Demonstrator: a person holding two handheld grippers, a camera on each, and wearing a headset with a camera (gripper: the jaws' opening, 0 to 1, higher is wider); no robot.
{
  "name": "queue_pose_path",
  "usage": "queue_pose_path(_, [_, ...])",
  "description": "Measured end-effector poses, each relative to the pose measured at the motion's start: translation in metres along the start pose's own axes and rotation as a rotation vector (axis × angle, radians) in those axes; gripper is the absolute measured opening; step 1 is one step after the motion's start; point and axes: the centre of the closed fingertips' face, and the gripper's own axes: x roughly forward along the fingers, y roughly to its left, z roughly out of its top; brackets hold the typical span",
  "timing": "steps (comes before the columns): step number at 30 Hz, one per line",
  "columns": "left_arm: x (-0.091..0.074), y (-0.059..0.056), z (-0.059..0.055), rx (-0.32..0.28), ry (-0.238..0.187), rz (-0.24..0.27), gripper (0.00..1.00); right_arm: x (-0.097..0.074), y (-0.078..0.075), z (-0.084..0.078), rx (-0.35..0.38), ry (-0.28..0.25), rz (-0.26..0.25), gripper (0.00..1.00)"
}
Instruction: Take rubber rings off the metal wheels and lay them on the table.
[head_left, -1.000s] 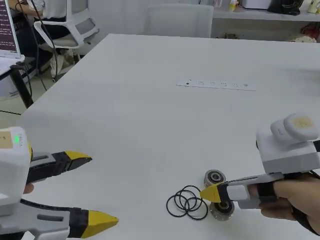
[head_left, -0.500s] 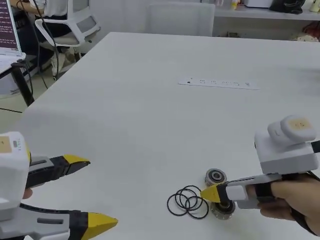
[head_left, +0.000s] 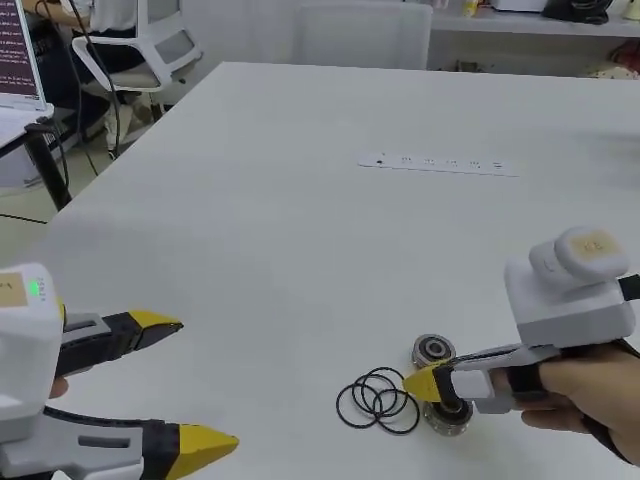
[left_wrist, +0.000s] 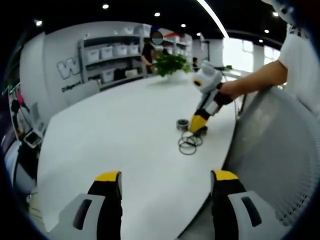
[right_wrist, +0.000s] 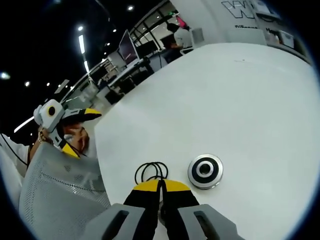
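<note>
Several black rubber rings (head_left: 377, 400) lie loose, overlapping, on white counter (head_left: 300, 200) near its front edge. Just beside them, far wheel (head_left: 432, 350) lies flat, untouched. Near wheel (head_left: 447, 418) sits under right claw (head_left: 420, 385), whose jaws are pressed almost together over it; maybe pinching ring, hard to tell. Left claw (head_left: 190, 380) spread wide, holding nothing, well apart from rings.
</note>
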Motion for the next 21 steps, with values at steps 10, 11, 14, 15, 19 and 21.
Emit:
queue_pose_path(10, [0.0007, 0.0000, 0.0017, 0.008, 0.001, 0.002, 0.73, 0.0001, 0.0008, -0.0008, -0.060, 0.015, -0.015, 0.01])
queue_pose_path(11, [0.0005, 0.0002, 0.0018, 0.008, 0.001, 0.002, 0.73, 0.0000, 0.0006, -0.0006, -0.066, 0.015, -0.018, 0.02])
queue_pose_path(14, [0.0000, 0.0005, 0.0014, 0.006, 0.002, 0.003, 0.73, -0.0003, 0.0005, -0.0011, -0.077, 0.019, -0.021, 0.02])
queue_pose_path(15, [-0.0002, 0.0005, 0.0009, 0.007, 0.004, 0.004, 0.73, -0.0004, 0.0005, -0.0012, -0.078, 0.020, -0.021, 0.02])
queue_pose_path(19, [-0.0005, 0.0003, -0.0001, 0.008, 0.007, 0.003, 0.73, -0.0001, 0.0009, -0.0015, -0.095, 0.026, -0.025, 0.03])
queue_pose_path(21, [-0.0008, 0.0002, 0.0007, 0.009, 0.005, 0.004, 0.73, -0.0001, 0.0009, -0.0015, -0.103, 0.028, -0.029, 0.04])
